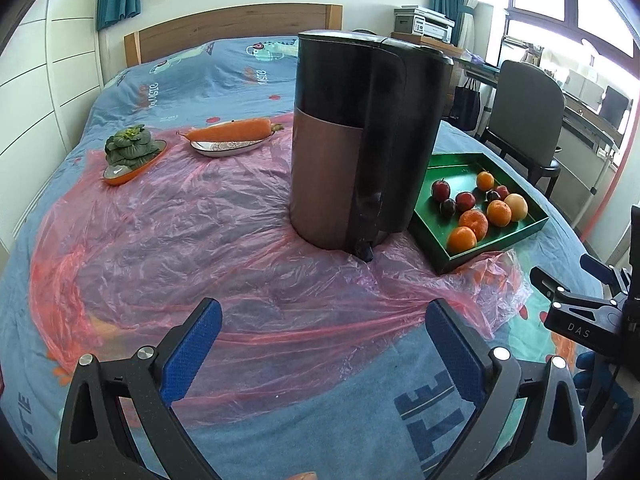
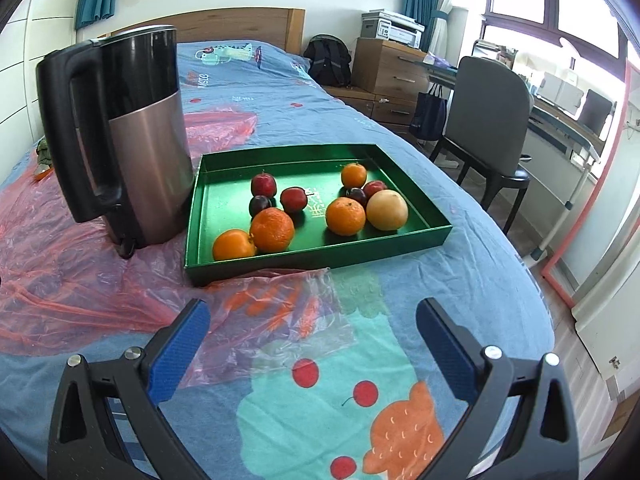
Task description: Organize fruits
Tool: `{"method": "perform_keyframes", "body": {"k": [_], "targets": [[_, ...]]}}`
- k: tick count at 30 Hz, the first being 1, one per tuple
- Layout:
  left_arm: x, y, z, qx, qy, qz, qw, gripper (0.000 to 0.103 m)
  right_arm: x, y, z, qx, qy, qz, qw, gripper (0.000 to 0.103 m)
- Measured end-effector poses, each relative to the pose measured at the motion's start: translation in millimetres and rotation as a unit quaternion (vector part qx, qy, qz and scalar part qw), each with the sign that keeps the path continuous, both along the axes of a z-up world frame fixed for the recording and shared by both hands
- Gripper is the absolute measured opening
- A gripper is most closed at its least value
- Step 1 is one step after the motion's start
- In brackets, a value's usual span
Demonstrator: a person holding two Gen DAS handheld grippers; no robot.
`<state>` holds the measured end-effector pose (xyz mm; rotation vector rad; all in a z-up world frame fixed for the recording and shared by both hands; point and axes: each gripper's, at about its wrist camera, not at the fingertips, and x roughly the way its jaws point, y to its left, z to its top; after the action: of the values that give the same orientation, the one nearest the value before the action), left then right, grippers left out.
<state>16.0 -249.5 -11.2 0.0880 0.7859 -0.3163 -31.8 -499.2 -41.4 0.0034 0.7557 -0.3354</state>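
Observation:
A green tray lies on the bed and holds several oranges, several dark red plums and one pale yellow fruit. My right gripper is open and empty, low over the bedspread in front of the tray. My left gripper is open and empty over the pink plastic sheet, in front of the kettle. The right gripper's body shows at the right edge of the left wrist view.
A tall black and copper kettle stands just left of the tray. A carrot on an oval dish and a leafy green on an orange dish lie far left. A chair and a desk stand right of the bed.

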Motion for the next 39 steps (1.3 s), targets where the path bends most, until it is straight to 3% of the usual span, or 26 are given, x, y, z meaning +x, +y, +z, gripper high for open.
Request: {"method": "perform_keyframes", "body": {"k": [9,39], "targets": [[12.5,-15.7,-5.7,0.014,-0.003,-0.003,0.9999,0.1,10.0,-16.6,-16.6,0.019,0.0,-0.007,1.0,0.103],[16.5,-0.5,-9.6,0.009,0.023,0.01,0.9996,0.1,19.2,-4.0,-9.2,0.027,0.01,0.033,0.999,0.103]]}}
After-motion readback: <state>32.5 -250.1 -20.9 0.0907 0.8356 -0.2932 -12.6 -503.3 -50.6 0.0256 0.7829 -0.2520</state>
